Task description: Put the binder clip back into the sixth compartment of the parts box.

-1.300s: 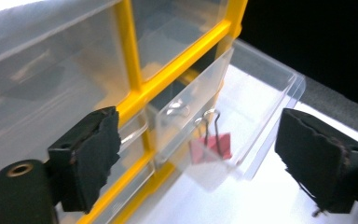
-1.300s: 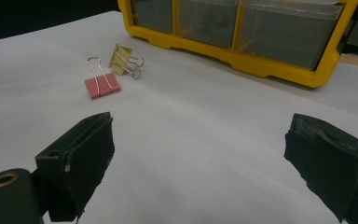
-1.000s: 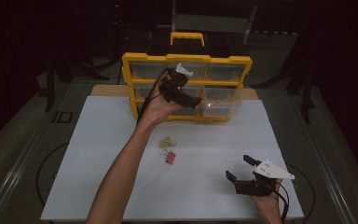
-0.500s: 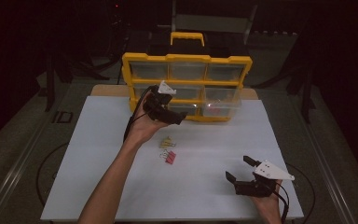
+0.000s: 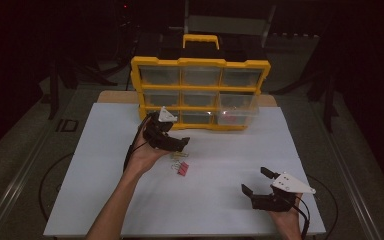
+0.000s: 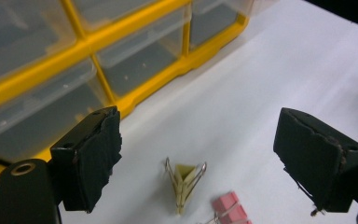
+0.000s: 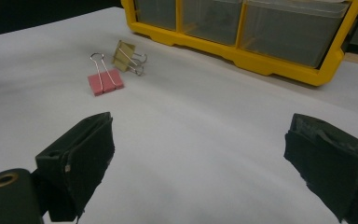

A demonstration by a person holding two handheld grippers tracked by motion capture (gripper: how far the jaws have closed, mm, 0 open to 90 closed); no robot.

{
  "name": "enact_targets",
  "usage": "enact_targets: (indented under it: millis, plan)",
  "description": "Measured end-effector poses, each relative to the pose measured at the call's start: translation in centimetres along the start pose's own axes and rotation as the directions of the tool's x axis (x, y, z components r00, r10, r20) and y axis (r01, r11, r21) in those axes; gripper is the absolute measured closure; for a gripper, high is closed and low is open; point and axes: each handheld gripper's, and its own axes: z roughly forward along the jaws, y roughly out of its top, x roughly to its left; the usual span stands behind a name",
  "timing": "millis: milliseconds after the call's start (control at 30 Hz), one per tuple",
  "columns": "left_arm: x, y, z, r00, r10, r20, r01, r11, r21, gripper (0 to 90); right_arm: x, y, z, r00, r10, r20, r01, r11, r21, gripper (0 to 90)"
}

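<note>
Left gripper (image 6: 196,158) has its jaws spread wide w/ nothing pinched; they've just been closing a touch, and the yellow binder clip (image 6: 184,184) sits on the tabletop (image 6: 270,93) right btwn them, not touched yet. So imo the pick hasn't happened, it's lining up for the grab.

The clip is olive-yellow w/ wire handles splayed out. A pink binder clip (image 6: 228,207) lies just beside it.

Both sit on the white tabletop just in front of the yellow drawer organizer (image 5: 200,90), whose bottom right drawer (image 5: 237,116) is pulled out w/ something reddish inside, so prob both clips are left to stow.

Right gripper (image 5: 260,181) rests near the tabletop's front right, jaws spread, empty.
</note>
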Motion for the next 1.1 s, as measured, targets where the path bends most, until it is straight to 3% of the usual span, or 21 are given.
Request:
enact_targets:
  millis: [500,1100]
  plan:
    - [-0.5,-3.3,0.9,0.9999,-0.001,-0.014,0.002,0.9977,0.068,15.2,0.0,0.0,0.0,1.0000,-0.001,-0.001,0.001,1.000,0.003,7.6]
    - [-1.6,-5.7,2.9,0.9997,-0.017,0.017,0.014,0.9914,0.130,19.7,0.0,0.0,0.0,1.0000,-0.003,0.000,0.003,1.000,0.005,7.7]
